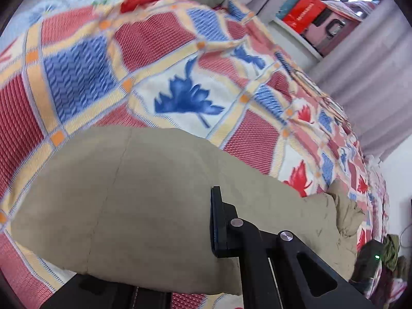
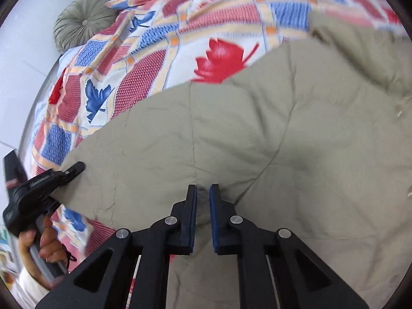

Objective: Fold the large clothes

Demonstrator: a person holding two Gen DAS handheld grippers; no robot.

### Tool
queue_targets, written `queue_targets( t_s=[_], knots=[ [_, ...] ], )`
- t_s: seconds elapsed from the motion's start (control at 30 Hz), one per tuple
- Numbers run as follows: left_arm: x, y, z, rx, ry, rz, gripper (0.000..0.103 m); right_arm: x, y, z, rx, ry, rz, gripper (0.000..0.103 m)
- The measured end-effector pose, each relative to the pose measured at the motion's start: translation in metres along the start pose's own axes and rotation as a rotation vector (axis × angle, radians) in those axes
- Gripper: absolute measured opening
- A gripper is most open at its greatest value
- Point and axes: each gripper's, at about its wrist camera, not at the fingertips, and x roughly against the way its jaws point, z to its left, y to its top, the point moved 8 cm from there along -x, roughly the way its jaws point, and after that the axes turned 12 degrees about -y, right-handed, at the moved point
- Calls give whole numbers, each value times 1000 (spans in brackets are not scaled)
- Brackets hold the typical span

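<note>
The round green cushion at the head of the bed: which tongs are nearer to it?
Left. The left tongs pinch the beige garment's edge on the side toward the round green cushion; the right tongs grip the garment farther from it.

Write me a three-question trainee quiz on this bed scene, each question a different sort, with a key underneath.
1. True or false: the right tool has beige fabric pinched between its pads.
2. Multiple choice: what does the beige garment lie on? A) a bare wooden floor B) a patterned bedspread C) a glass desk
3. Fill in: in the right wrist view, the left tool grips the garment's ____ edge.

Key
1. True; a small fold sits between the nearly closed pads.
2. B; red and blue checks with leaf prints show all around the beige cloth.
3. Left; a hand holds that tool at the frame's left side.
</note>
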Motion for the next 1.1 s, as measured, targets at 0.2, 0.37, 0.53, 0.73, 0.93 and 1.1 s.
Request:
queue_targets(
  t_s=[0.2,0.37,0.53,0.73,0.93,1.1],
  knots=[
    [18,-3,-110,-222,-124,-4,8,-30,-9,-2,-41,33,44,9],
    [-1,-27,-213,-328,-271,52,8,-24,-9,0,2,88,67,9],
    [-44,-83,-308,-468,-337,163,8,13,-21,-40,-82,129,43,9],
    [-123,-187,-364,-608,-289,334,8,72,-45,-148,-165,-76,-54,9],
    [-197,-277,-345,-763,-61,419,9,103,-75,-247,-262,-203,-61,9],
    [-189,-293,-339,-841,-11,392,26,97,-73,-274,-293,-213,-34,9]
  ],
)
